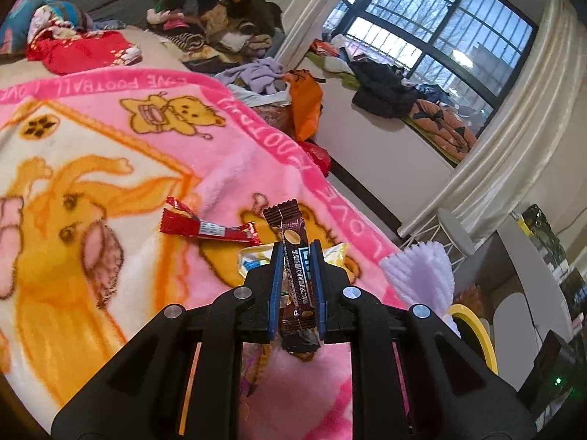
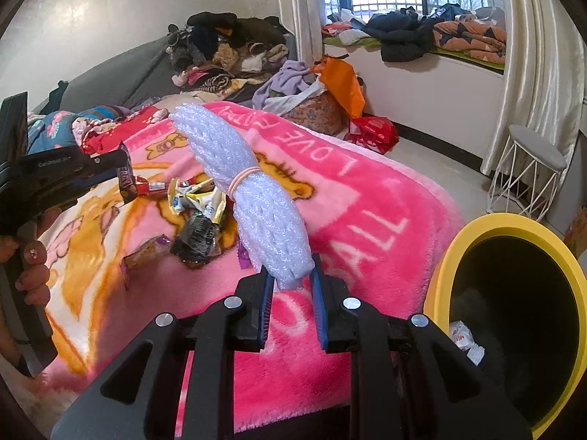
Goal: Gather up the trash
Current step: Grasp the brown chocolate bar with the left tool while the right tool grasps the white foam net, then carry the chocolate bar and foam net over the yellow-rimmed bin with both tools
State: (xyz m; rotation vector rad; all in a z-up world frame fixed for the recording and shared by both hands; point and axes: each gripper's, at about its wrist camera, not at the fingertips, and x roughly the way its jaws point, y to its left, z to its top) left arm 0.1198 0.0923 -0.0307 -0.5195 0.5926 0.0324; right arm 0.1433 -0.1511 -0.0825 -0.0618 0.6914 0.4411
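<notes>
Two grippers are loaded for the yellow bin (image 2: 445, 267) beside the bed: the left gripper (image 1: 296, 256) clamps a brown wrapper (image 1: 293, 256), the right gripper (image 2: 291, 280) pinches a white foam net (image 2: 256, 198).

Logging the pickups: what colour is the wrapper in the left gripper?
Dark brown wrapper, with white print; clearest in the left wrist view.

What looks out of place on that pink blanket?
Snack litter lies scattered on the pink blanket: a red wrapper, a crumpled yellow wrapper and a black wrapper. They belong in the yellow bin beside the bed, not on bedding.
</notes>
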